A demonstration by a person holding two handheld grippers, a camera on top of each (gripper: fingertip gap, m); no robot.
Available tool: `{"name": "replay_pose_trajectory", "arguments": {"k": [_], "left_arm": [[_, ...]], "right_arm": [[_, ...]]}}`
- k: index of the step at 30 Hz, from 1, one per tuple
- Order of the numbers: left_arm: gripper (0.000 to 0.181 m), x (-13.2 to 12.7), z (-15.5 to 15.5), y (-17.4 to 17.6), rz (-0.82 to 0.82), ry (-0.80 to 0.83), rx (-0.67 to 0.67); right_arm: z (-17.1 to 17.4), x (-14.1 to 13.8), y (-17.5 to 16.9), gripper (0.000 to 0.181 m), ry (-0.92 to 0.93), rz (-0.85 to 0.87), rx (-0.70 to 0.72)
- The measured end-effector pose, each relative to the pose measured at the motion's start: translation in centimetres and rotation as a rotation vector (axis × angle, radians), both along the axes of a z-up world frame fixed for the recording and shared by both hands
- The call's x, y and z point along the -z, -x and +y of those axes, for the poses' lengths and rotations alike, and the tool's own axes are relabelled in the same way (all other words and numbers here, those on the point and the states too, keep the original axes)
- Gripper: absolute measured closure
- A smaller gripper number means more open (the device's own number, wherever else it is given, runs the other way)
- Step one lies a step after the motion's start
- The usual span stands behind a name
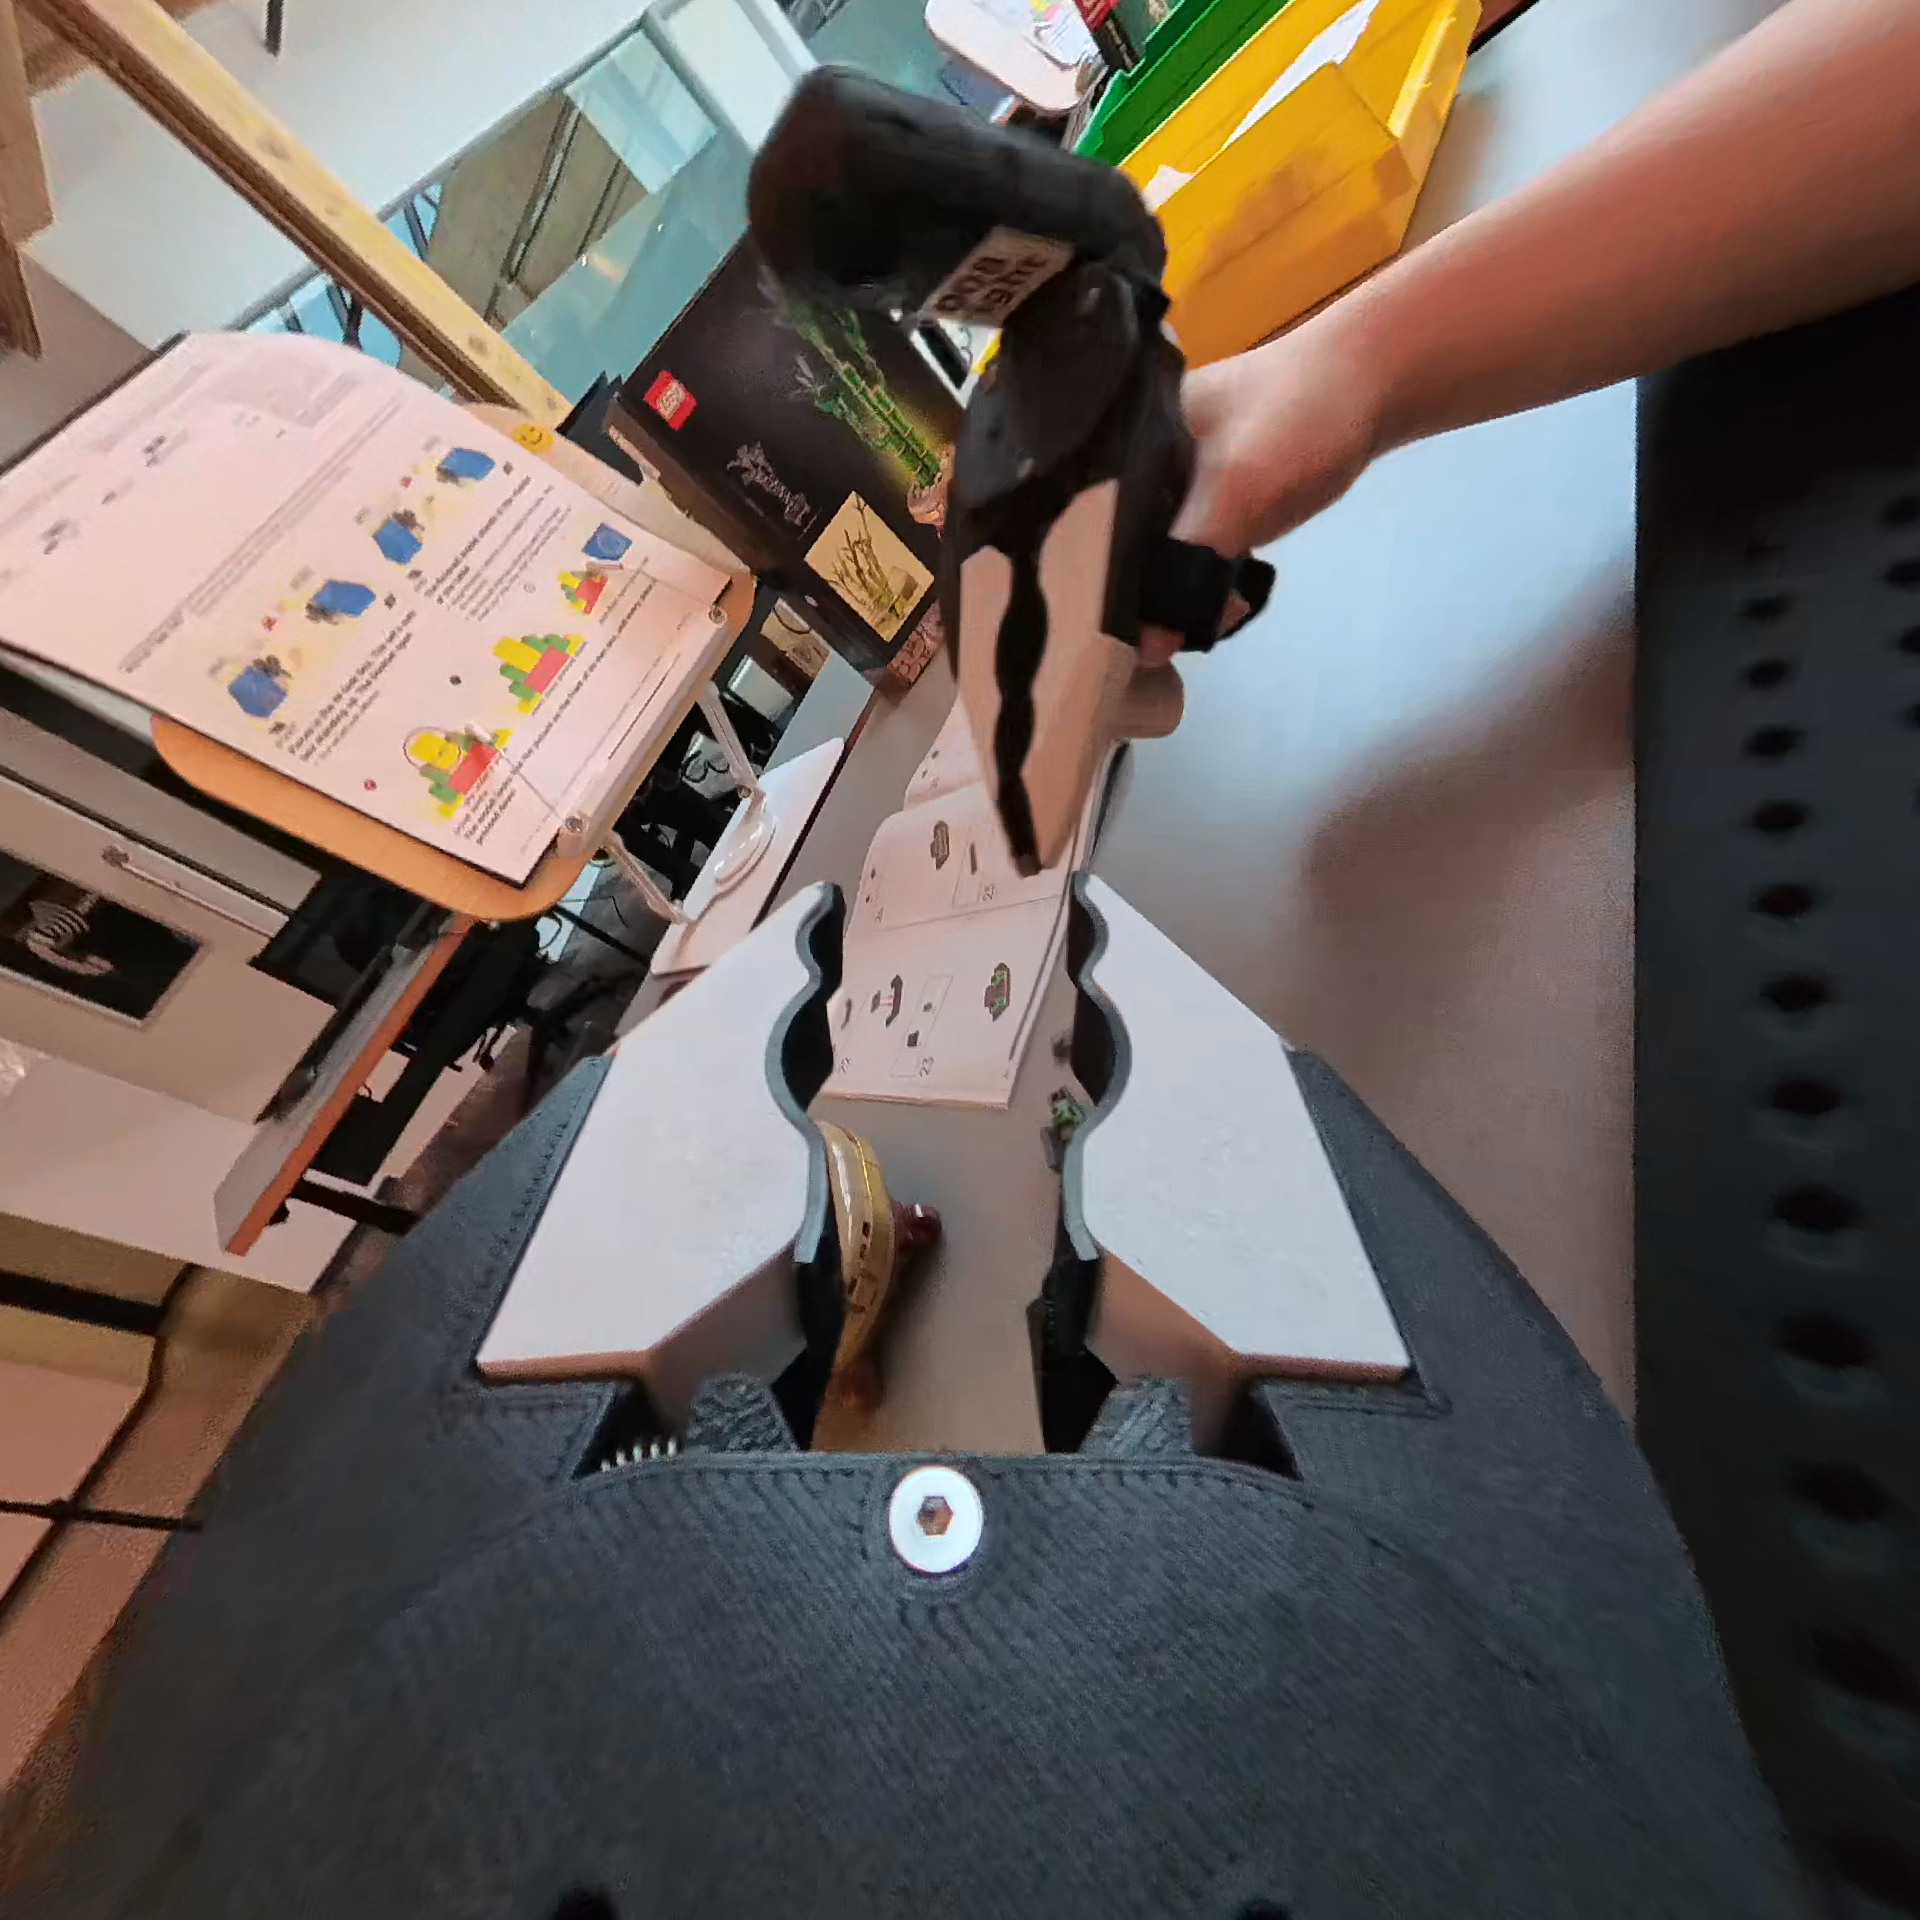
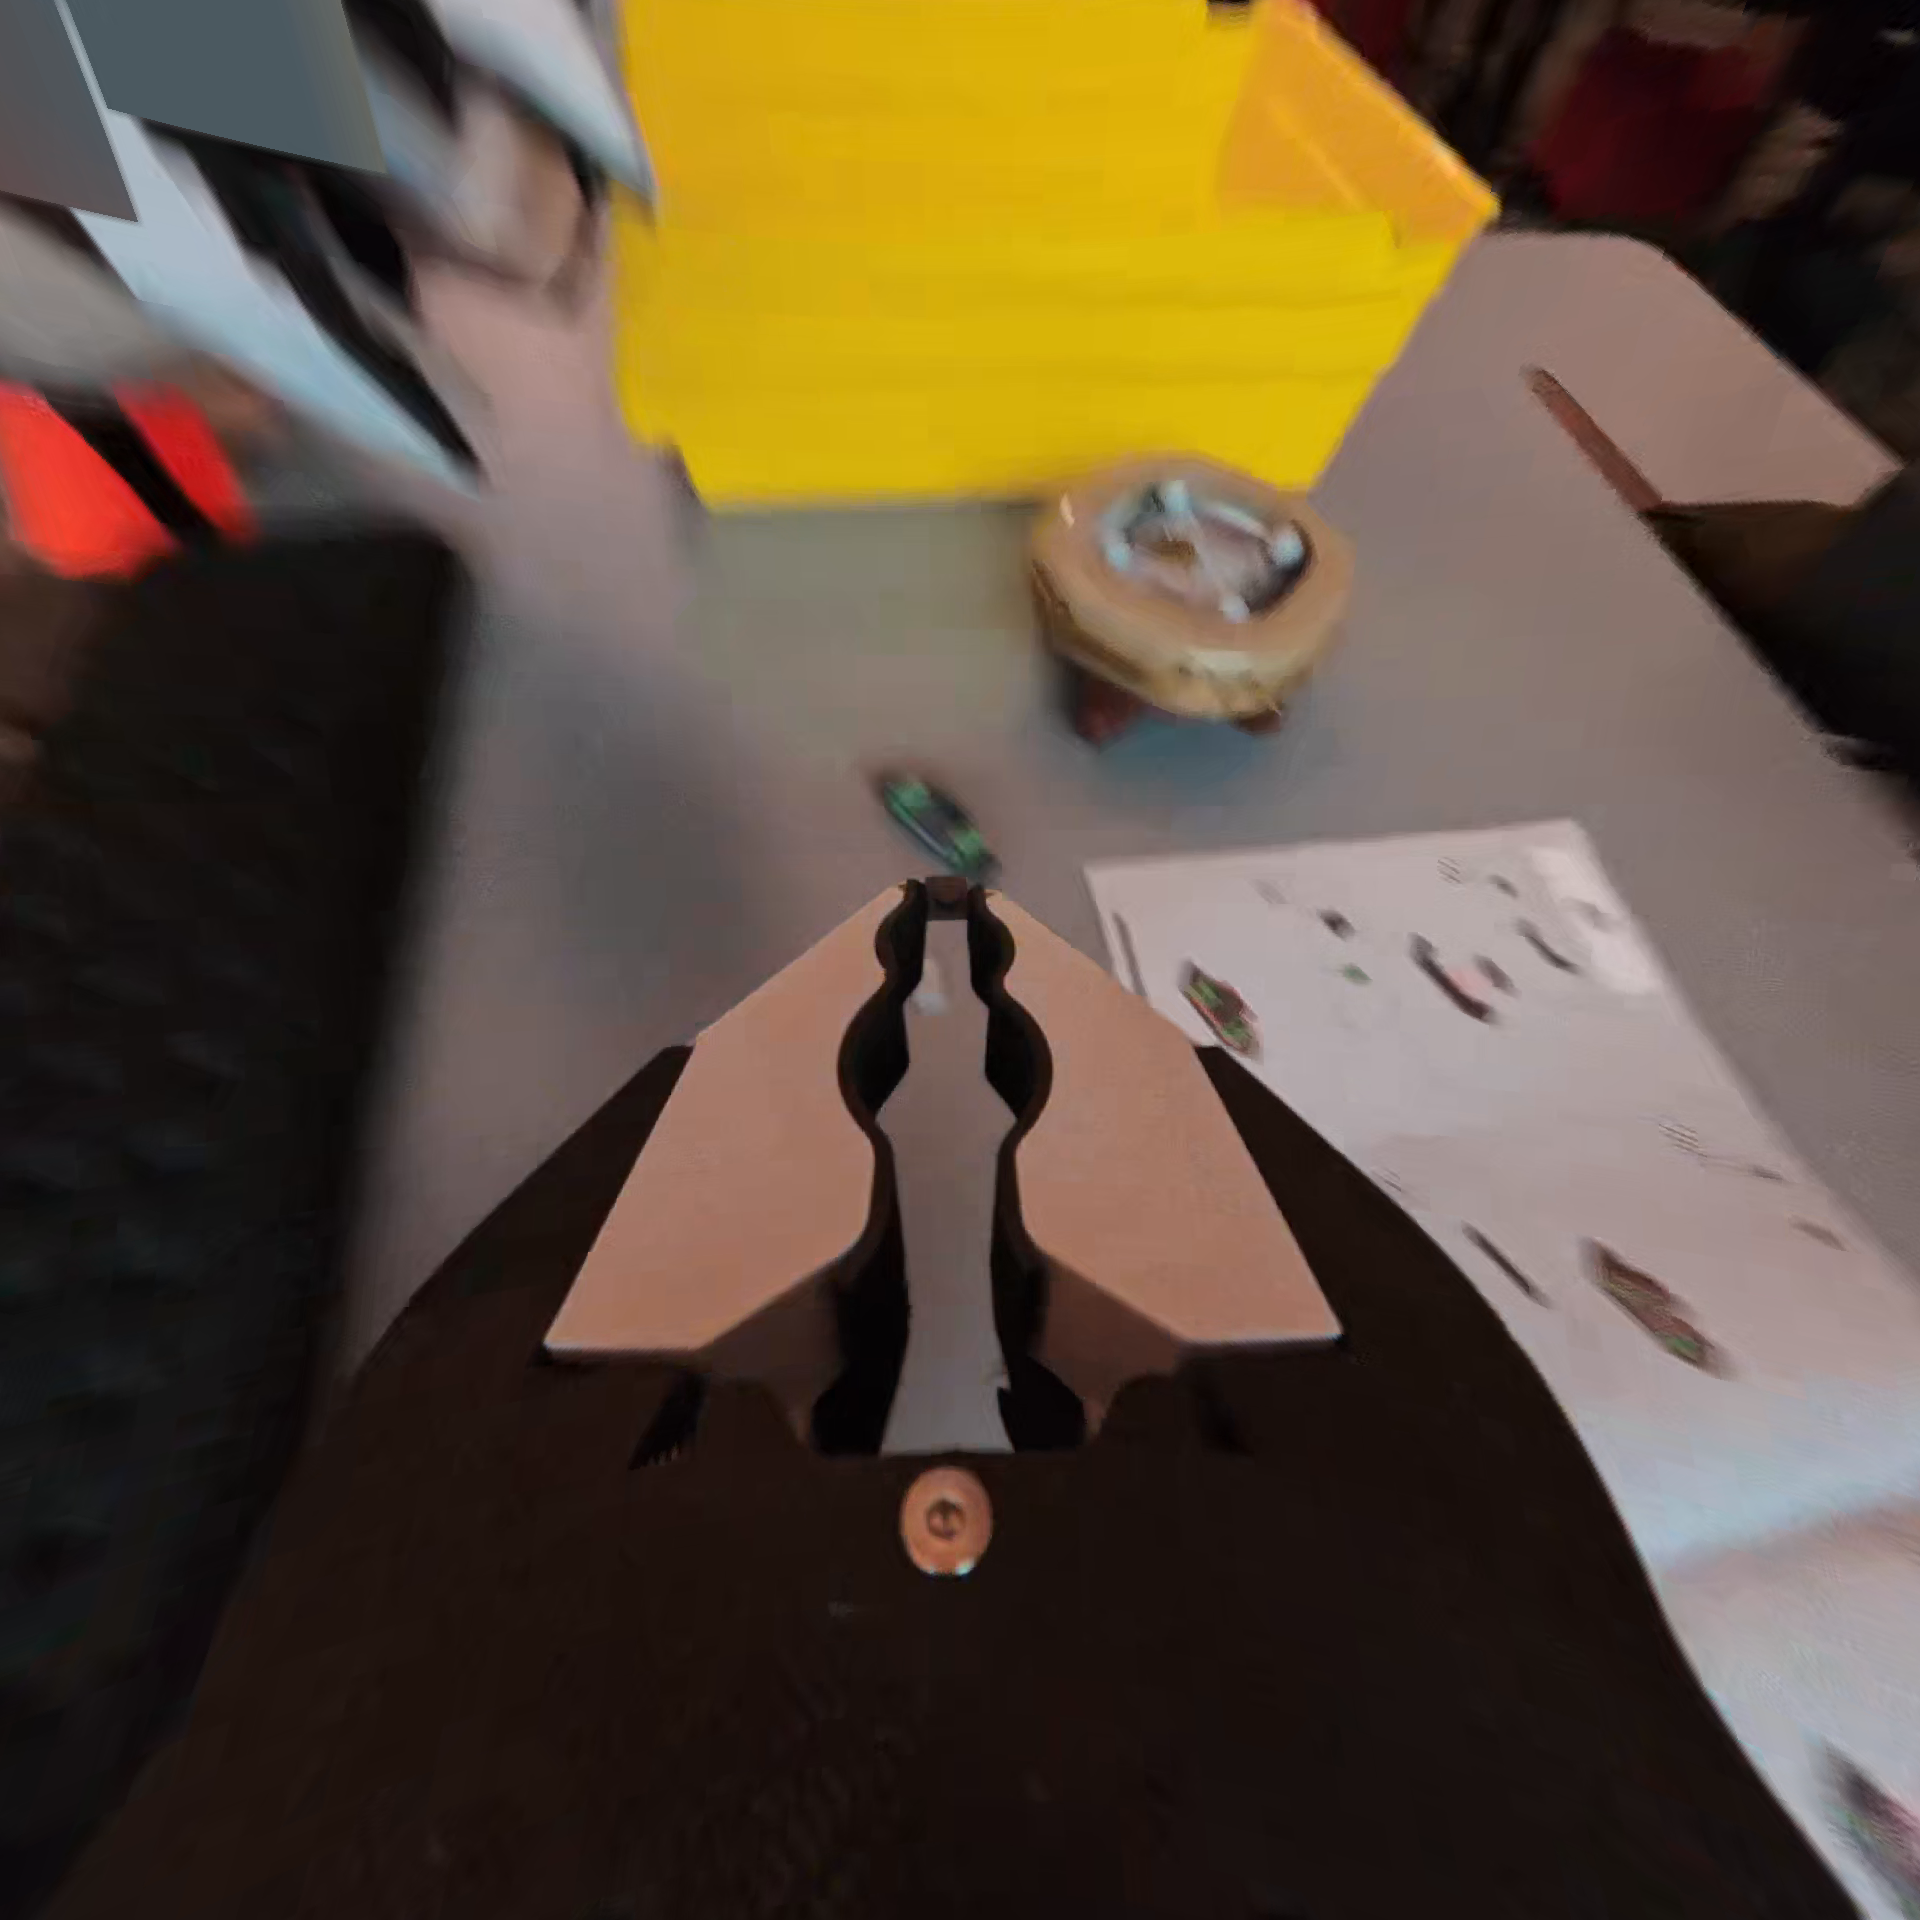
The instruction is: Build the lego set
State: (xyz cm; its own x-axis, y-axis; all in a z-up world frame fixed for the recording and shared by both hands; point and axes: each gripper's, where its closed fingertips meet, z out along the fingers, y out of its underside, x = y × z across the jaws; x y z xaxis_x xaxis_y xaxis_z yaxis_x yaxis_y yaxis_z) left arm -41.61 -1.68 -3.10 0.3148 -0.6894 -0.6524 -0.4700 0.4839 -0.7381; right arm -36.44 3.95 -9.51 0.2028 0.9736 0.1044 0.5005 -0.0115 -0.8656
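Note:
My left gripper (image 1: 956, 914) is open and empty, held over the grey table. A tan round lego pot (image 1: 868, 1236) on dark red feet stands below it, partly hidden by the left finger. The pot also shows in the right wrist view (image 2: 1184, 592), with grey parts inside. My right gripper (image 2: 943, 909) is shut on a small dark piece (image 2: 943, 889) at its tips. In the left wrist view a hand holds the right gripper (image 1: 1029, 852) above the open instruction booklet (image 1: 956, 987). A small green and black assembly (image 2: 935, 821) lies on the table just beyond the right gripper's tips.
A yellow bin (image 2: 987, 260) stands behind the pot, with a green bin (image 1: 1153, 73) beside it. A black perforated panel (image 1: 1787, 935) runs along one side. The dark lego box (image 1: 800, 447) and a printed sheet on a wooden stand (image 1: 343, 603) are at the far left. Spacing between my two grippers at the tips: around 10 centimeters.

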Motion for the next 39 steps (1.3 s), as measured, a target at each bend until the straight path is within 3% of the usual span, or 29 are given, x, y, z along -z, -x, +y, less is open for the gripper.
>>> {"name": "replay_pose_trajectory", "arguments": {"k": [3,7,31,39], "left_arm": [[0.138,-0.1,0.2,1.1,-0.020,0.043,-0.023],[0.138,-0.7,0.2,2.2,-0.044,0.059,-0.038],[0.144,-0.3,-0.3,3.3,-0.020,0.055,-0.049],[0.144,-0.5,-0.2,3.1,-0.021,0.054,-0.047]], "right_arm": [[1.1,3.1,-1.2,0.175,-0.062,-0.170,0.028],[1.4,4.8,-0.9,0.175,-0.027,-0.228,0.023],[2.0,7.2,-0.2,0.174,0.138,-0.288,0.022],[1.9,7.2,-0.3,0.173,0.112,-0.290,0.008]]}}
